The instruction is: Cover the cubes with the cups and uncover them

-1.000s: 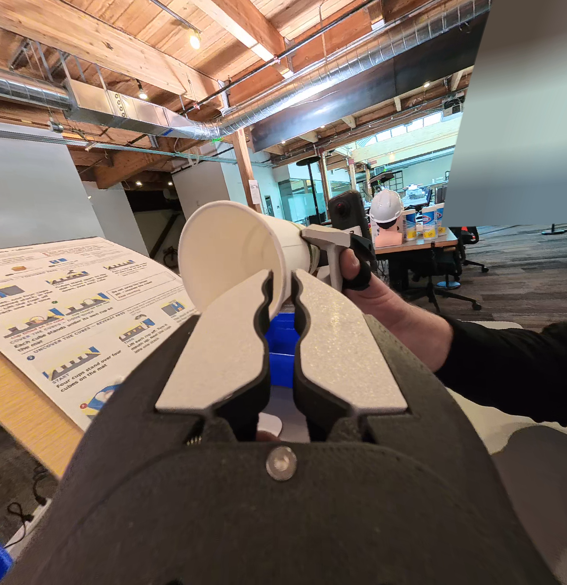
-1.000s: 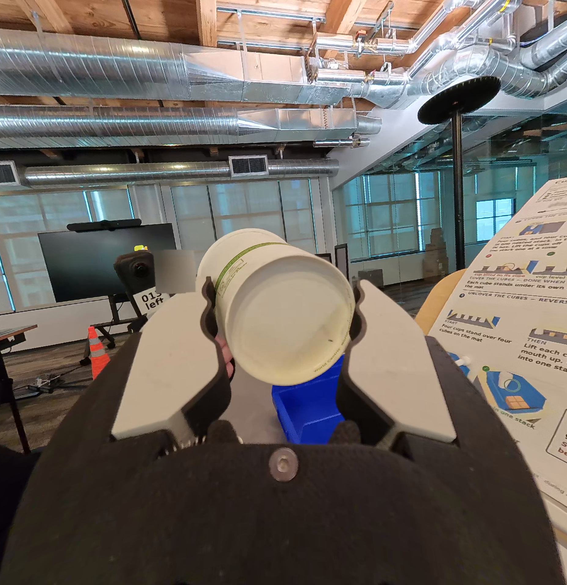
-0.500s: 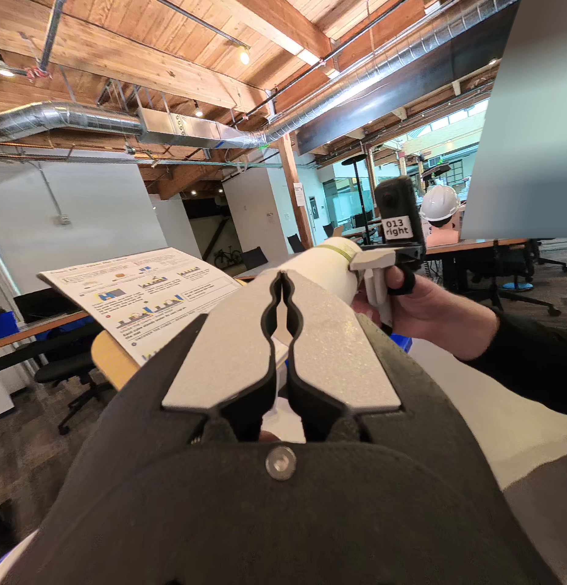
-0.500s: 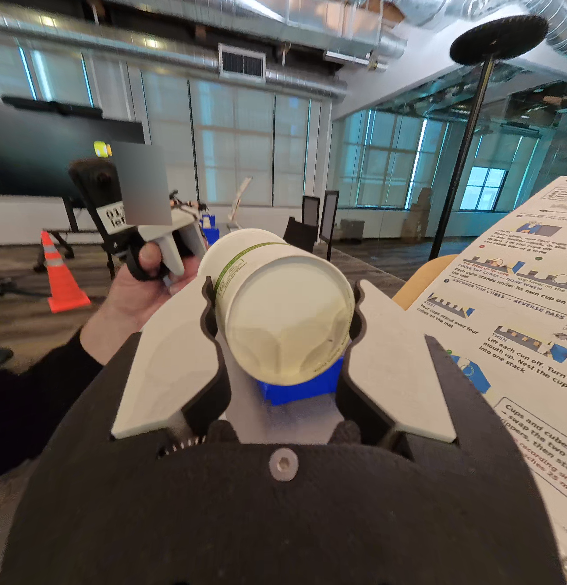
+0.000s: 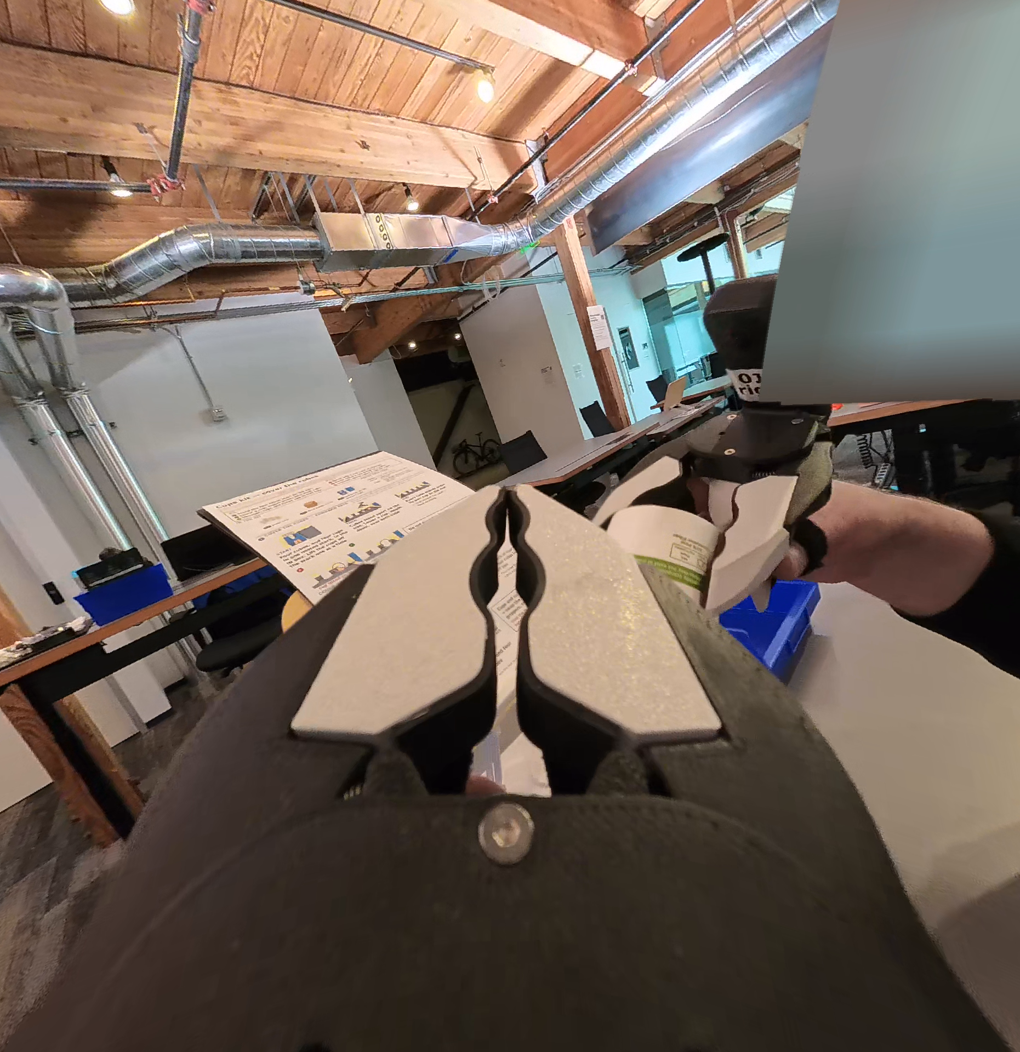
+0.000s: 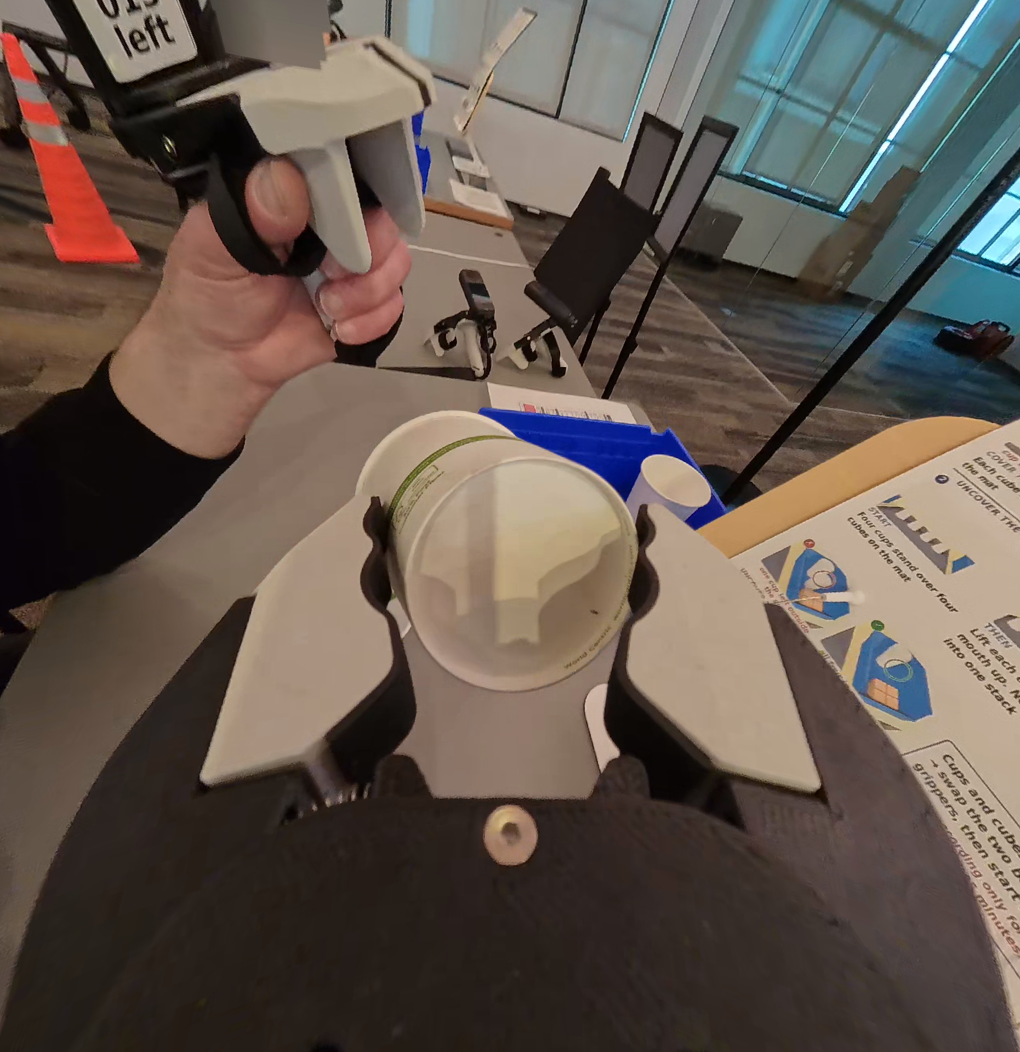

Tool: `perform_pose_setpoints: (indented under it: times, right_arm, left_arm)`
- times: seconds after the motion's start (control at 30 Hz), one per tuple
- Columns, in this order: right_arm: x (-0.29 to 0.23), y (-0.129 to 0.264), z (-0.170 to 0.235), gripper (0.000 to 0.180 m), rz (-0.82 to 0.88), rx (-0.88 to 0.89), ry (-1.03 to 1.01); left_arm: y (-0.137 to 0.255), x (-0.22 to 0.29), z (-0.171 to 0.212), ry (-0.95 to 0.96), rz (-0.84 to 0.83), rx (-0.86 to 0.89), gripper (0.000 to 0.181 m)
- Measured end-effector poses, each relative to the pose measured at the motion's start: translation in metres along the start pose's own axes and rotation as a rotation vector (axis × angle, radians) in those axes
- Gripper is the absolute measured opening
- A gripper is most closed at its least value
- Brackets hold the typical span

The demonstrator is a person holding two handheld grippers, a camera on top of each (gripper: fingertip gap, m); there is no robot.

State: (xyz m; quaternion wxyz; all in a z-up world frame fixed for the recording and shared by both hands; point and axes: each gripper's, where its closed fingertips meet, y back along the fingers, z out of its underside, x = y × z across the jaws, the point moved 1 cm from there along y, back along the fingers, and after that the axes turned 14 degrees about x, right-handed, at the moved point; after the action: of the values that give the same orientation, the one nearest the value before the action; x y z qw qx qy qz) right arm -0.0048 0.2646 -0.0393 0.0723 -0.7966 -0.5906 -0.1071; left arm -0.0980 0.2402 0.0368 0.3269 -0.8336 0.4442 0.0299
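Note:
My right gripper (image 6: 507, 515) is shut on a white paper cup with a green stripe (image 6: 513, 575). The cup lies on its side with its base towards the camera, above the grey table (image 6: 211, 569). My left gripper (image 5: 506, 495) is shut and empty, held up in the air to the left of the cup. It also shows in the right wrist view (image 6: 359, 188), held in a hand. In the left wrist view the right gripper (image 5: 695, 529) holds the cup (image 5: 661, 541). A second white cup (image 6: 670, 489) stands in a blue bin (image 6: 581, 438). No cubes show.
A printed instruction sheet (image 6: 894, 598) leans on a wooden board at the right, and it also shows in the left wrist view (image 5: 348, 512). The blue bin (image 5: 775, 626) sits at the table's far side. Spare grippers (image 6: 484, 330) lie on a farther table.
My left gripper has come away from the cup's rim and swung up and to the left. My right gripper has tilted down towards the table and bin, still holding the cup.

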Motion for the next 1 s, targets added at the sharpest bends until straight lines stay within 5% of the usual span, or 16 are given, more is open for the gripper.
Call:
perform_pose_setpoints:
  times: [1.0]
  right_arm:
    - [-0.045, -0.037, 0.078, 0.084, -0.196, -0.486, 0.086]
  left_arm:
    - [0.016, -0.006, -0.029, -0.030, -0.023, 0.053, 0.000]
